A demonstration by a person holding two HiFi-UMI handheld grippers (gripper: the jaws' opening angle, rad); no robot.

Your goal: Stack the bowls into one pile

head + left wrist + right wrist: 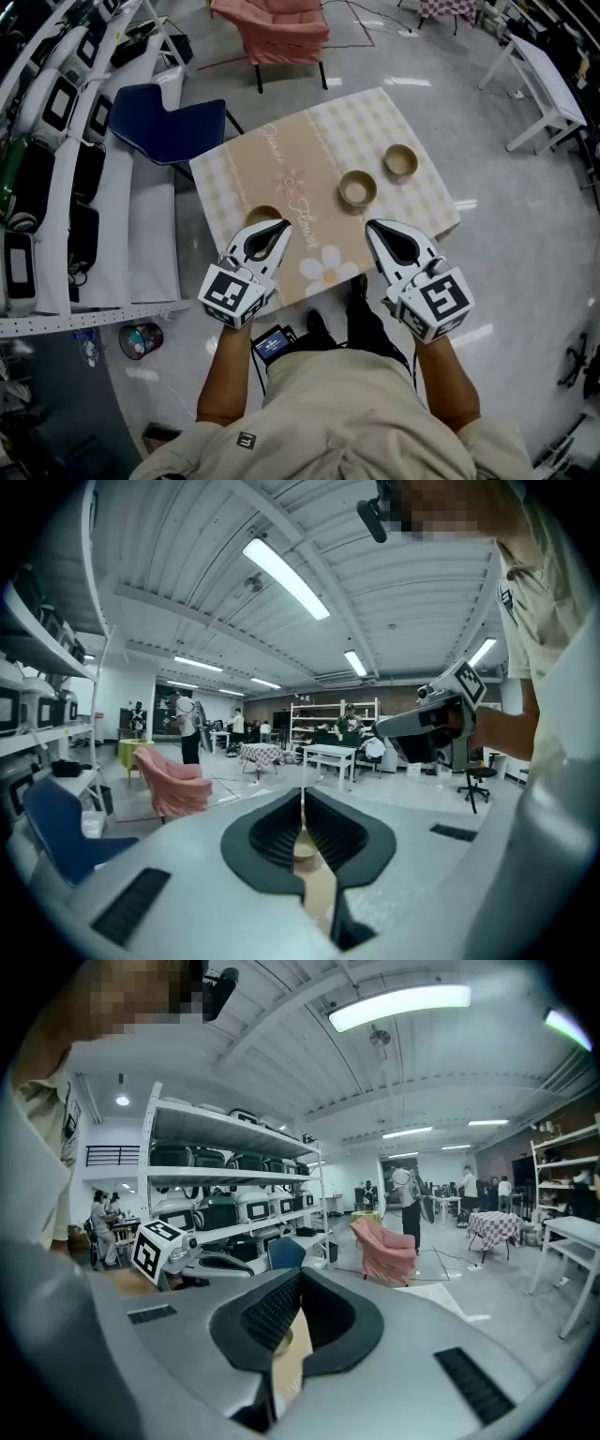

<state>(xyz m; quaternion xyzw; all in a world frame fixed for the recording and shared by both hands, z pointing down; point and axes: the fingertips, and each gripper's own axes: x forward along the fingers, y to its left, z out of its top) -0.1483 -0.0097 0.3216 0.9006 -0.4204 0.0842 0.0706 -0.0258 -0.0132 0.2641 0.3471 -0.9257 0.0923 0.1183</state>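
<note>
Nearest the lens, the person's beige shirt (328, 412) fills the lower edge of the head view, with both forearms reaching forward. A small lit screen (274, 344) shows between the forearms, just above the shirt.

Each hand holds a gripper level above the near edge of the low table (427, 220), marker cubes toward the body and jaws pointing away. The left gripper (284, 225) has its jaws pressed together with nothing between them. The right gripper (368, 225) is likewise closed and empty. Each gripper's own view confirms this: the ribbed pads meet at the tips.

Three tan bowls stand apart on the patterned cloth, unstacked. The near bowl (262, 215) lies just beyond the left gripper's tip and is partly hidden by it; whether they touch cannot be told. The middle bowl (357, 188) sits ahead of the right gripper. The far bowl (400, 161) is just beside it, toward the table's far right corner.

To the left, a blue chair (173, 122) stands against the table's side, with shelving (56, 141) of appliances beyond it. A pink chair (272, 33) stands past the far edge, and a white bench (544, 84) at the right, cut off by the frame.
</note>
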